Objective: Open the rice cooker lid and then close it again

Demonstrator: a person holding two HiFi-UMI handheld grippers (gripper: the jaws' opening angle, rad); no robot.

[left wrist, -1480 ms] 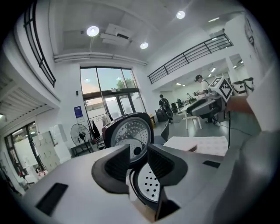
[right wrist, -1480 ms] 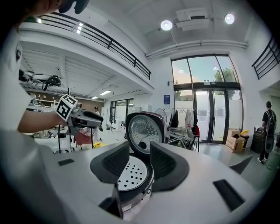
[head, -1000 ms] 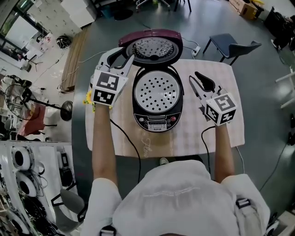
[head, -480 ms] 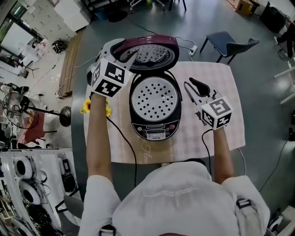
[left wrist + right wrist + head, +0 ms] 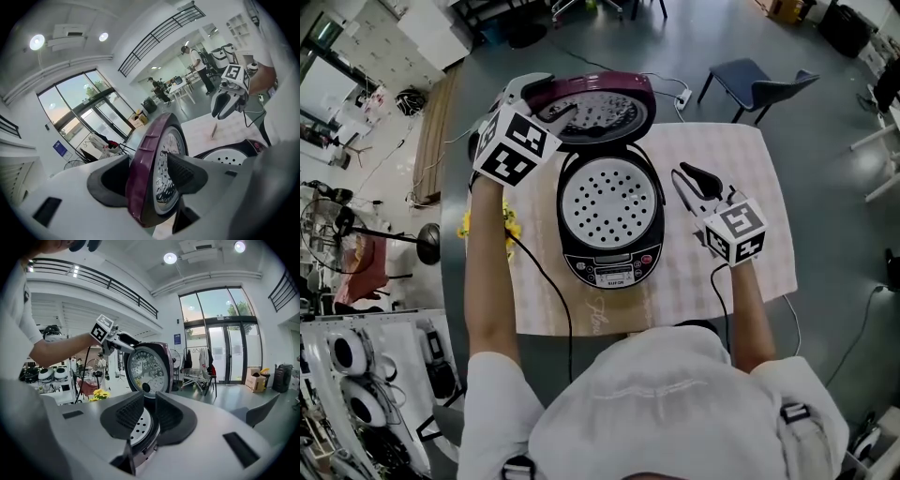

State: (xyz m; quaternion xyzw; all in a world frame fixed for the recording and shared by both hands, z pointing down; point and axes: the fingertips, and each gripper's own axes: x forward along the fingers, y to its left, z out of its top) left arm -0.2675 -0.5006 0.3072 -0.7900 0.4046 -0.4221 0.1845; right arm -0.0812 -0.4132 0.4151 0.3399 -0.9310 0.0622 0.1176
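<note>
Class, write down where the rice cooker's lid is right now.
Head view, top centre: the lid stands open at the cooker's far edge, its left rim between the left gripper's jaws, which have just been opening.

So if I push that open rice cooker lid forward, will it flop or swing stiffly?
The lid looks like a hard maroon shell with a metal inner plate, so it should swing as one rigid piece. It stands upright, so it probably resists a little before dropping. The broad cooker body likely won't tip.
</note>
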